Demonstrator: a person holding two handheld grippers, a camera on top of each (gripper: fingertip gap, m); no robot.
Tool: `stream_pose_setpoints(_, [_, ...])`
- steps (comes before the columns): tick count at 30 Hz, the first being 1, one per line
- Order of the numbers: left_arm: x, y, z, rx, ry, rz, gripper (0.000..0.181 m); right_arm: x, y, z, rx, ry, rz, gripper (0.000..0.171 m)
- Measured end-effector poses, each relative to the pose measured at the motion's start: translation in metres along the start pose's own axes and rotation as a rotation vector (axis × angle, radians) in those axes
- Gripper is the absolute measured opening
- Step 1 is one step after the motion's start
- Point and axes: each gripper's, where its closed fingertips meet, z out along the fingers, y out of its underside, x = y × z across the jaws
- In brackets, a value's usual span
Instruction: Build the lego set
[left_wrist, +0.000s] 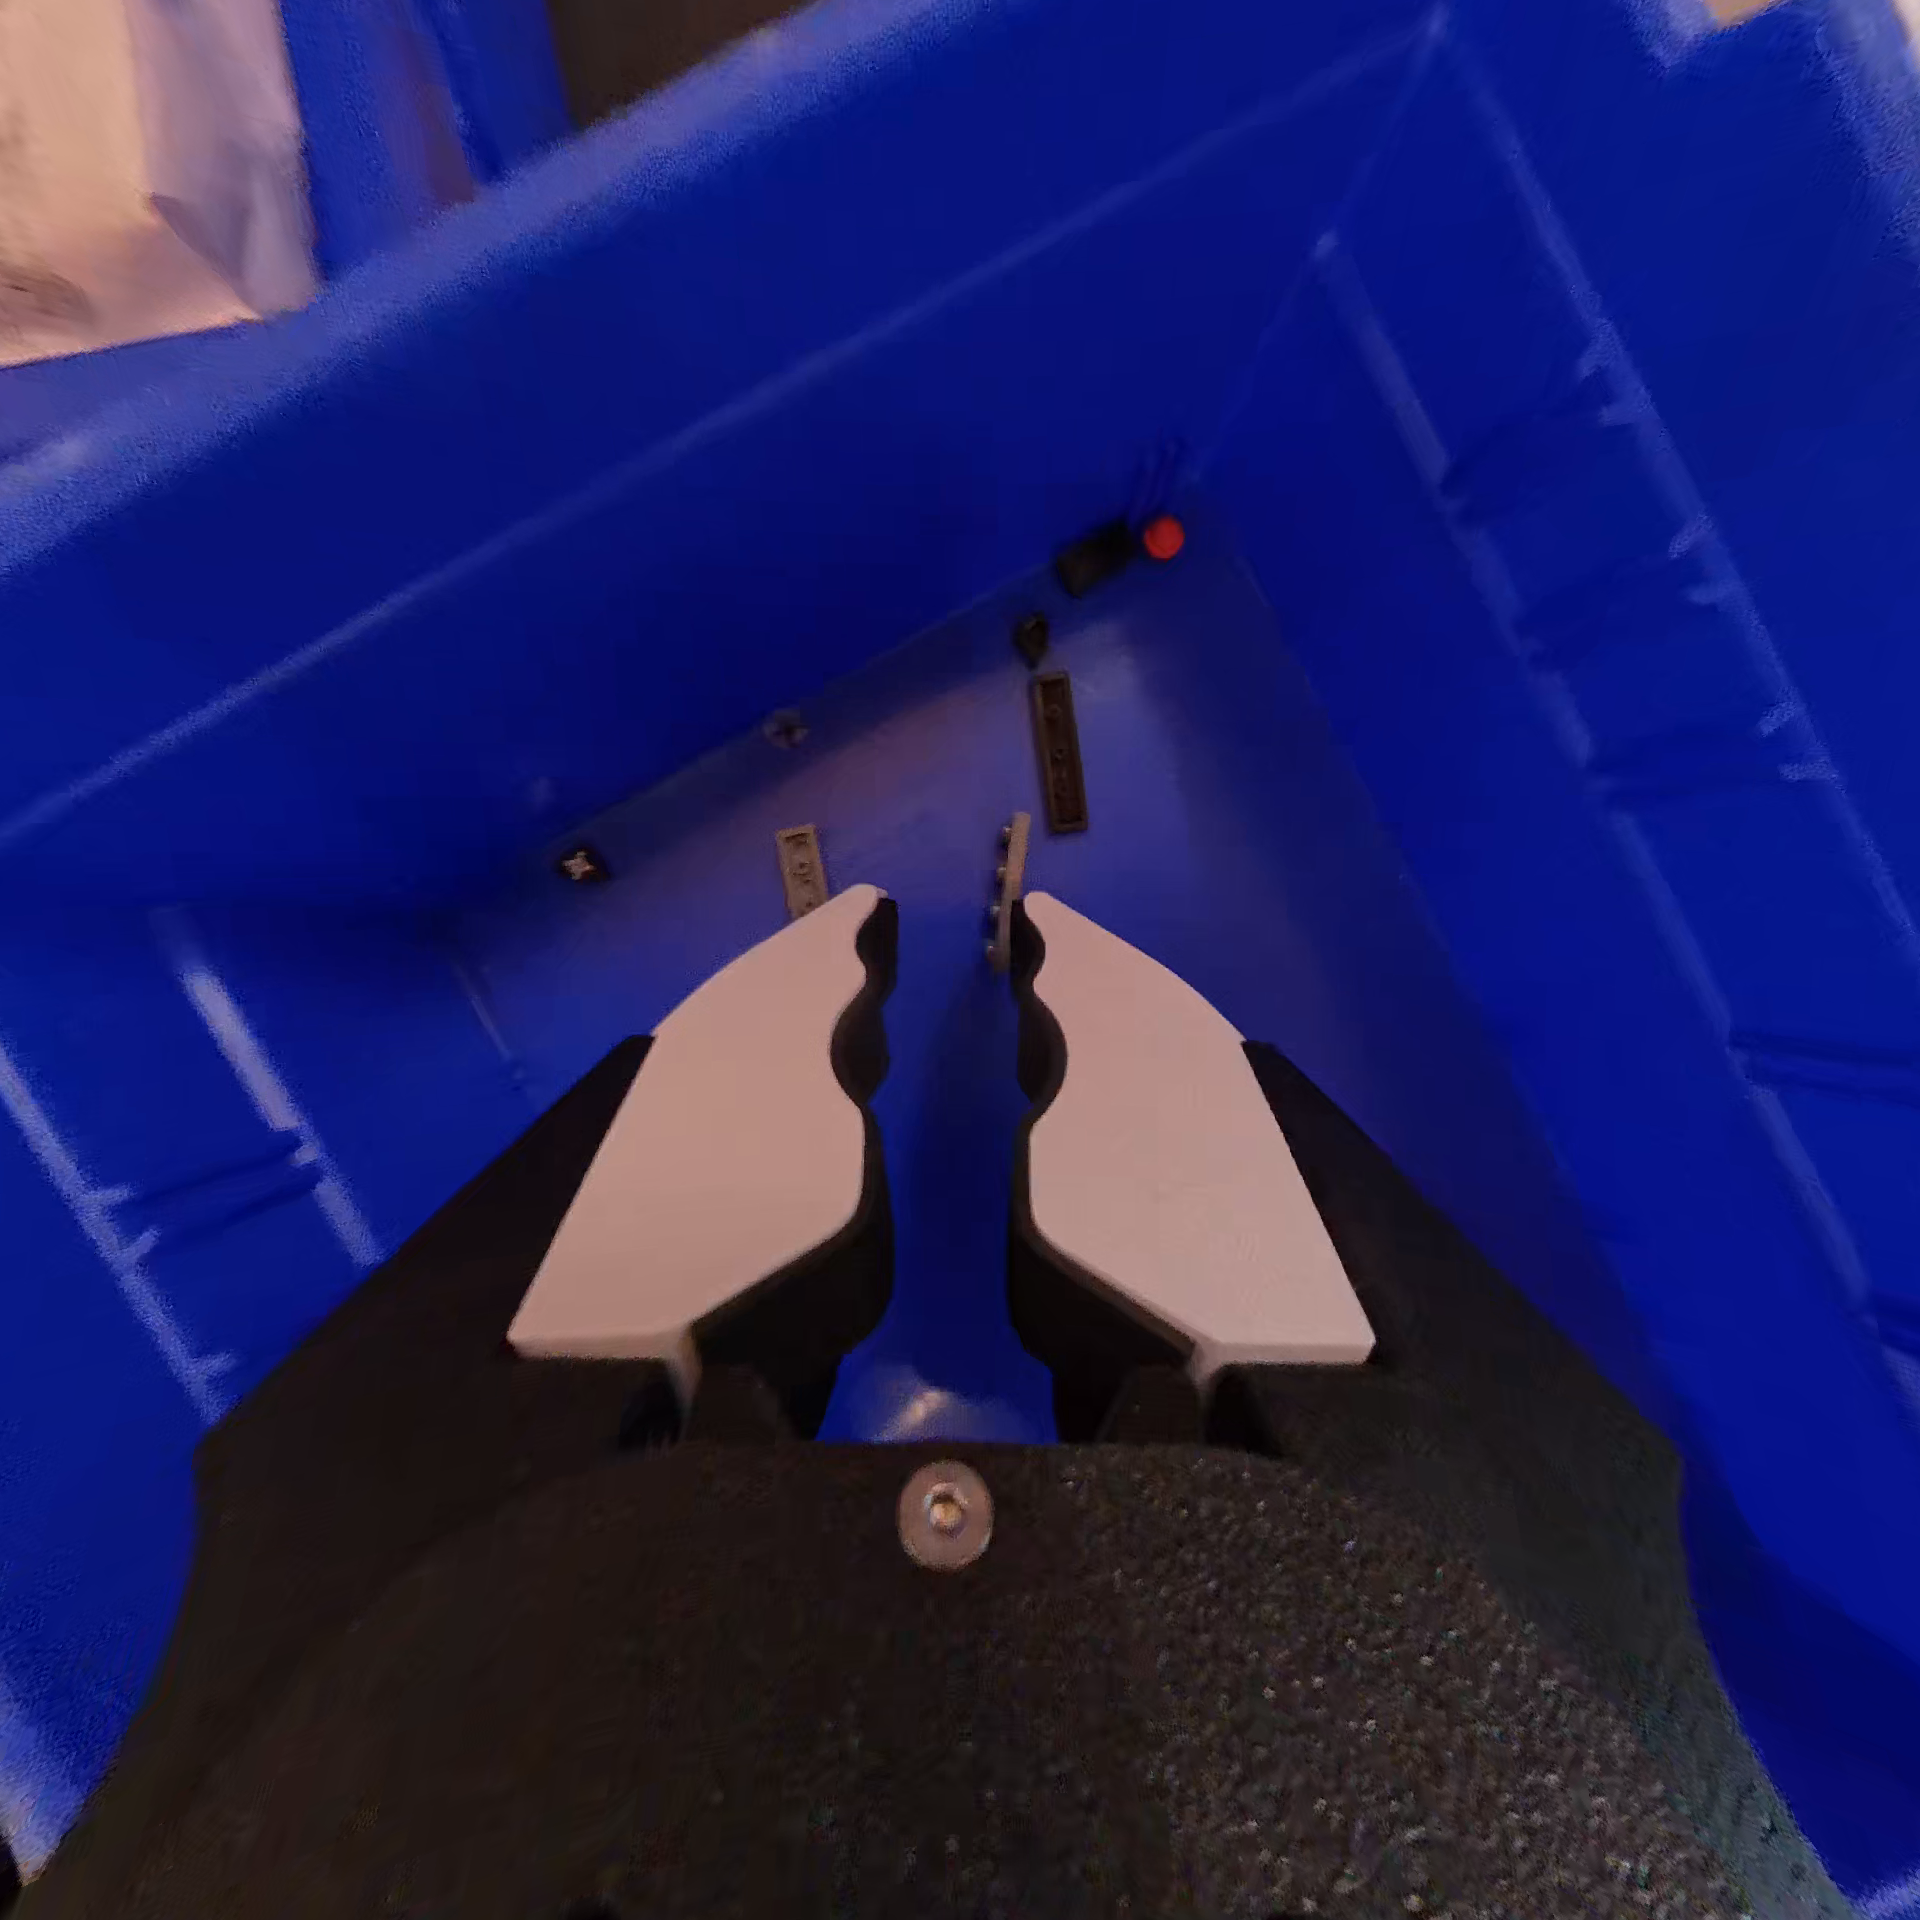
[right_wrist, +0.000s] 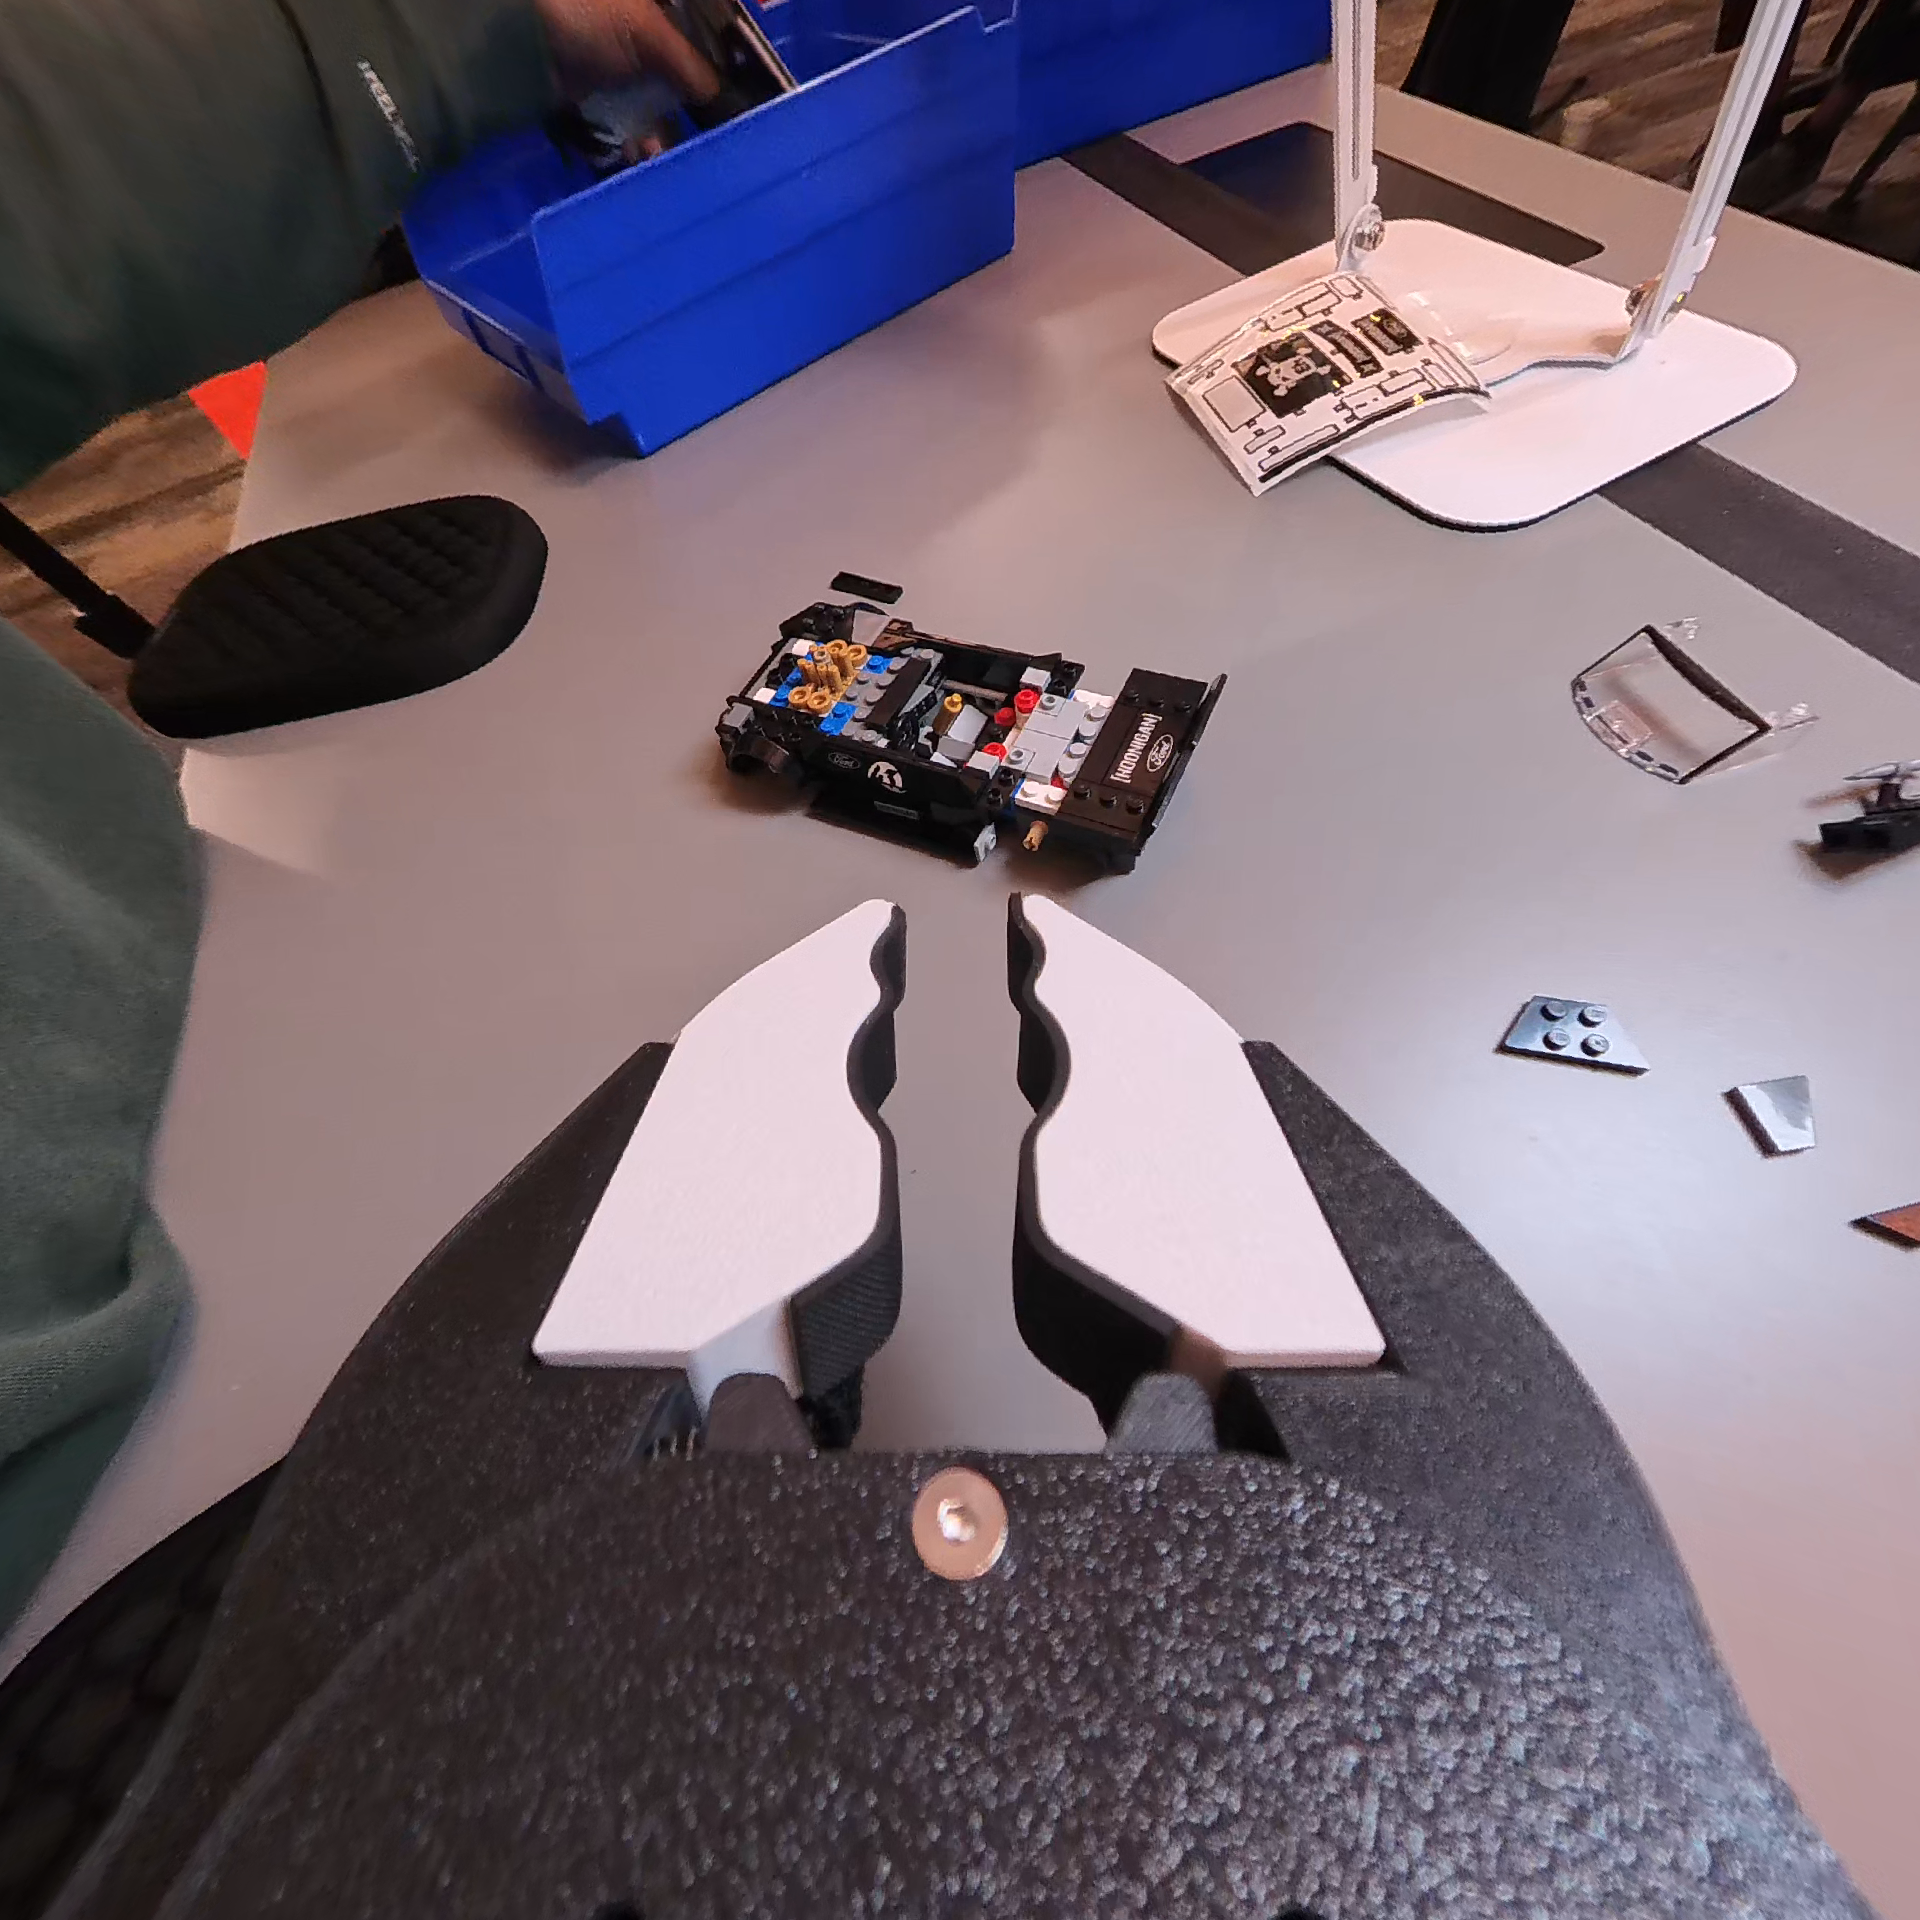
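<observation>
The half-built car sat mid-counter, light but easy to break; I would hold its long sides. My right claw waited apart, empty. In the blue bin, my left claw was apart beside a tiny, slippery grey plate.

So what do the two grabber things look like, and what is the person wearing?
Both look alike. The left gripper and right gripper each have two white fingers with wavy black inner pads, on a bumpy black body with one silver screw. The person wears a dark green sleeve.
</observation>
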Motion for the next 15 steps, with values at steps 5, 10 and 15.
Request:
stream_pose_setpoints(5, [0.004, 0.010, 0.018, -0.076, 0.020, 0.037, 0.017, 0.000, 0.001, -0.002, -0.006, 0.009, 0.008, 0.018])
stream_pose_setpoints(10, [0.017, -0.008, -0.006, 0.020, 0.001, 0.136, 0.006, -0.001, -0.002, -0.007, -0.004, 0.026, 0.005, 0.018])
stream_pose_setpoints(15, [0.095, -0.050, -0.104, 0.326, -0.049, 0.378, 0.005, 0.002, -0.004, -0.013, 0.010, 0.075, 0.007, 0.018])
